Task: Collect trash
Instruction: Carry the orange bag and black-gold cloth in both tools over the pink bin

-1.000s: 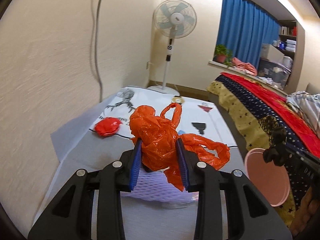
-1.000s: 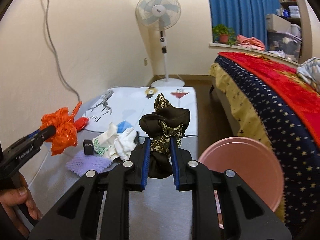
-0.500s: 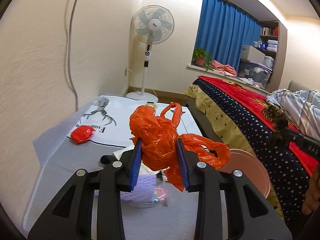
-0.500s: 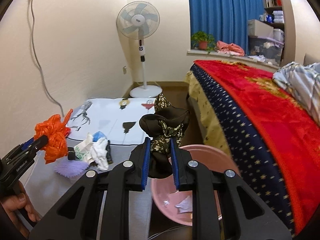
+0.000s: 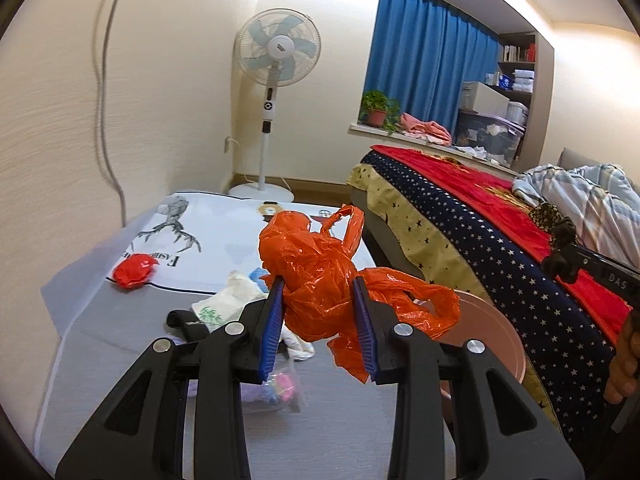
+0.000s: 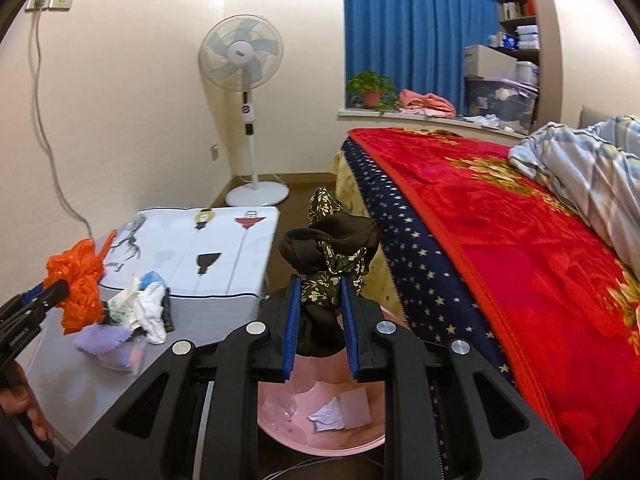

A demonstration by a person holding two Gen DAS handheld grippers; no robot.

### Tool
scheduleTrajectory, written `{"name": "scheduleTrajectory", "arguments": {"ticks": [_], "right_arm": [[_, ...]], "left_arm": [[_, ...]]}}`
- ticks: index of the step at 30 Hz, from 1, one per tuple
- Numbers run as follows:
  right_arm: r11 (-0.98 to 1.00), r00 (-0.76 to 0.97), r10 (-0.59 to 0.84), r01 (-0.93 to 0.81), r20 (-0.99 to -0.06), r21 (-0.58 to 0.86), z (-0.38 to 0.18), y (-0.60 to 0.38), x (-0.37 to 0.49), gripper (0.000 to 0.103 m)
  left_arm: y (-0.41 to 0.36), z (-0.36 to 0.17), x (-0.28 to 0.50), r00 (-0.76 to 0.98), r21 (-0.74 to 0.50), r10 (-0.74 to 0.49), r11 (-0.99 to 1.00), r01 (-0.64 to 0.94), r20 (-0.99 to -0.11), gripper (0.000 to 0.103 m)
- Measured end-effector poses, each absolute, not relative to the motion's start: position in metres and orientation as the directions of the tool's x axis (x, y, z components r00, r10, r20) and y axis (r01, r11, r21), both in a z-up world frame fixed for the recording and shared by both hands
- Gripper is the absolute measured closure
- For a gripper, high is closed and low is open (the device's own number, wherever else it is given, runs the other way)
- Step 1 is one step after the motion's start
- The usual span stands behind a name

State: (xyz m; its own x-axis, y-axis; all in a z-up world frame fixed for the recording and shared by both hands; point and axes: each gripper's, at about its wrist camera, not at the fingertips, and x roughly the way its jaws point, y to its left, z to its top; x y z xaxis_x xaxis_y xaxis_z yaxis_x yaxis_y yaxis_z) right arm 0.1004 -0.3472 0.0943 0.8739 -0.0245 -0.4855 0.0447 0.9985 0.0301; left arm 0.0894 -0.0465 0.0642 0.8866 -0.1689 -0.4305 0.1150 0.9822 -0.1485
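We hold the crumpled orange plastic bag (image 5: pixel 320 280) pinched in the left gripper (image 5: pixel 320 322) and a dark patterned cloth wad (image 6: pixel 326 280) clamped in the right gripper (image 6: pixel 320 330), directly above the pink bin (image 6: pixel 320 420) — both light, soft, compressible — best gripped mid-bunch.

A white pedestal fan (image 6: pixel 242 60) stands by the cream wall, blue curtains (image 6: pixel 416 36) hang behind a potted plant (image 6: pixel 370 90) on the sill, and a red blanket (image 6: pixel 520 232) covers the bed beside a crumpled striped quilt (image 6: pixel 588 160).
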Motion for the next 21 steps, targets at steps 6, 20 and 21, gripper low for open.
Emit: {"name": "scheduleTrajectory", "arguments": {"ticks": [6, 20, 21], "right_arm": [[0.997, 0.879, -0.054, 0.07, -0.473, 0.017, 0.092, -0.35, 0.106, 0.083], [0.991, 0.863, -0.063, 0.112, -0.502, 0.069, 0.086, -0.366, 0.114, 0.083], [0.991, 0.862, -0.062, 0.114, -0.502, 0.072, 0.086, -0.368, 0.114, 0.083]], "left_arm": [[-0.063, 0.06, 0.096, 0.878, -0.133, -0.185, 0.981, 0.14, -0.442, 0.07], [-0.103, 0.054, 0.111, 0.859, -0.139, -0.235, 0.972, 0.192, -0.456, 0.07], [-0.105, 0.054, 0.112, 0.858, -0.14, -0.237, 0.971, 0.194, -0.456, 0.07]]}}
